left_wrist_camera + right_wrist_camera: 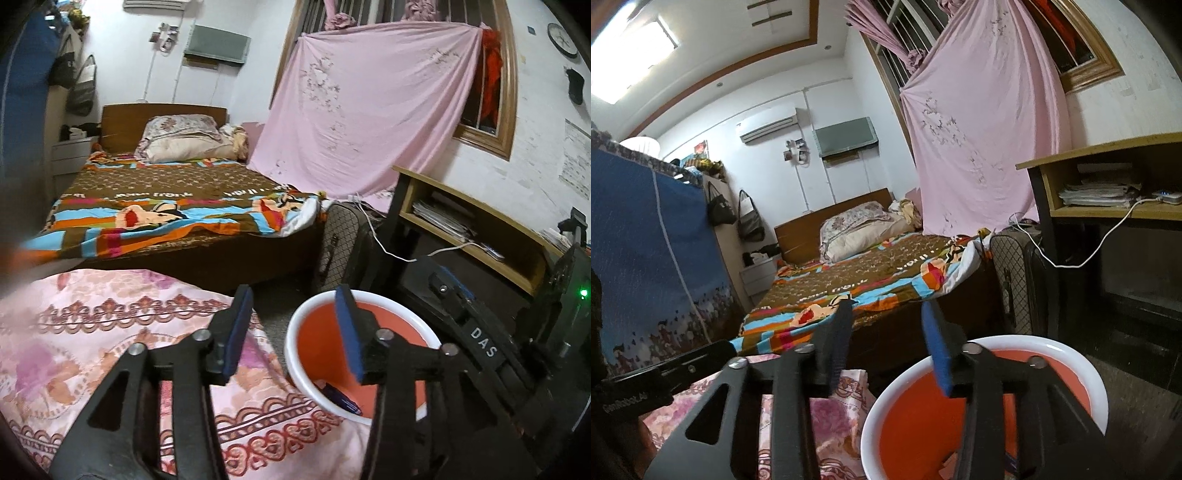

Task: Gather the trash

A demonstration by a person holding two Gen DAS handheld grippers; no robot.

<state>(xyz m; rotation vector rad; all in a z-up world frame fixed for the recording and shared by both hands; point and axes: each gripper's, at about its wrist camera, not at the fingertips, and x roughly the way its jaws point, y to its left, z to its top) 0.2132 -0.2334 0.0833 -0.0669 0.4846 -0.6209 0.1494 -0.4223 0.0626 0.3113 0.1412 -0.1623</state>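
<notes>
A round bin with a white rim (291, 343) and orange inside stands on the floor beside a pink floral cloth (110, 350). A dark blue wrapper (341, 400) lies at its bottom. My left gripper (293, 291) hangs over the bin's near left edge, open, with nothing between its blue pads. In the right wrist view my right gripper (886, 310) is also open and empty, above the left side of the bin's rim (888, 398). Small scraps (947, 463) show on the bin's floor. The right gripper's black frame (480, 343) reaches in over the bin's right side.
A bed with a colourful blanket (166, 206) fills the middle distance. A patterned suitcase (343, 236) stands by its foot. A wooden desk shelf (480, 229) with papers and a white cable (406, 258) lies to the right. A blue cloth wardrobe (646, 258) rises on the left.
</notes>
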